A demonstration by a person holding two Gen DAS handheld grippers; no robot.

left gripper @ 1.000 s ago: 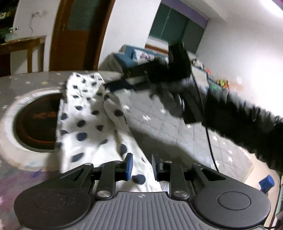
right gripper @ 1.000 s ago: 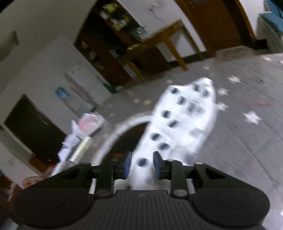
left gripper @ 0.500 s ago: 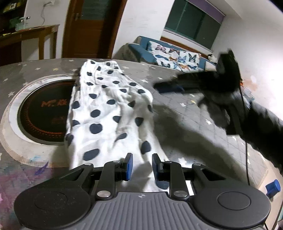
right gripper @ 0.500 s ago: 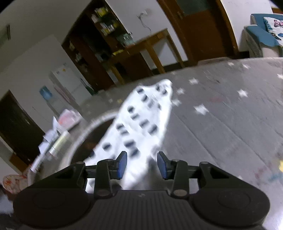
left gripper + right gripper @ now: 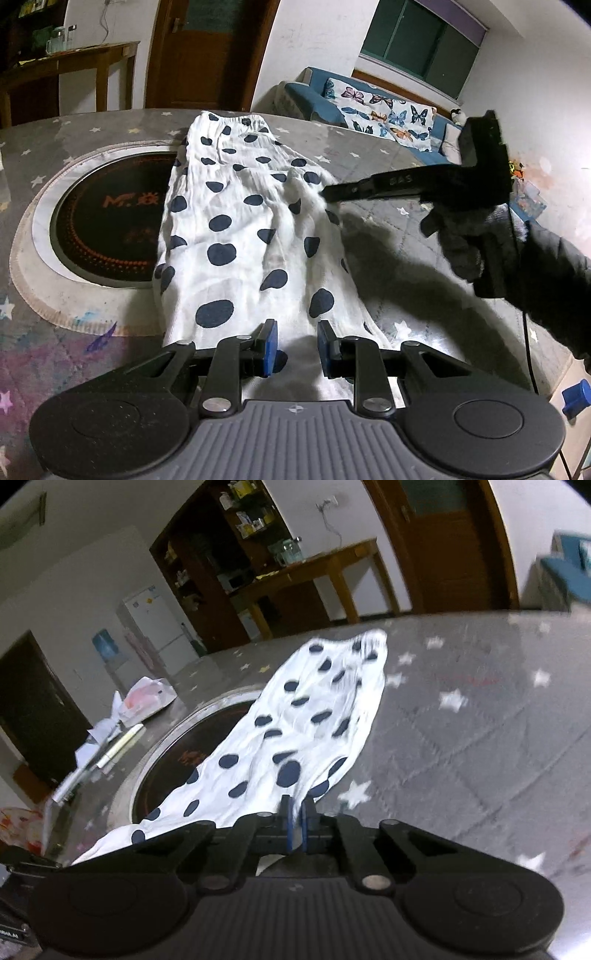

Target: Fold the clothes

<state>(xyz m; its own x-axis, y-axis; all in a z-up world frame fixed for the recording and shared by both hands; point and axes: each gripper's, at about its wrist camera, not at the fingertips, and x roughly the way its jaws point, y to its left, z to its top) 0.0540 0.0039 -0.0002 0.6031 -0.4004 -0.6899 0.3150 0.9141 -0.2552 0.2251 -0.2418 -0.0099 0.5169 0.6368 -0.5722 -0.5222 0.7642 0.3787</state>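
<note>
A white garment with dark polka dots (image 5: pixel 236 229) lies lengthwise on the grey star-patterned table, partly over a round dark cooktop (image 5: pixel 107 218). My left gripper (image 5: pixel 293 347) is open over the garment's near end, its blue pads apart with cloth between and below them. My right gripper (image 5: pixel 294 825) is shut on the garment's right edge (image 5: pixel 314 775); in the left wrist view its fingers (image 5: pixel 362 188) reach in from the right and touch that edge.
The table (image 5: pixel 388 236) runs to a near edge at the right. In the right wrist view, crumpled paper and a bag (image 5: pixel 144 701) lie on the far left of the table. A sofa (image 5: pixel 380 107) and wooden desk (image 5: pixel 74 62) stand behind.
The right gripper has come back to the garment's right edge and closed on it. The garment now lies spread flatter. The left gripper stays open at the near end.
</note>
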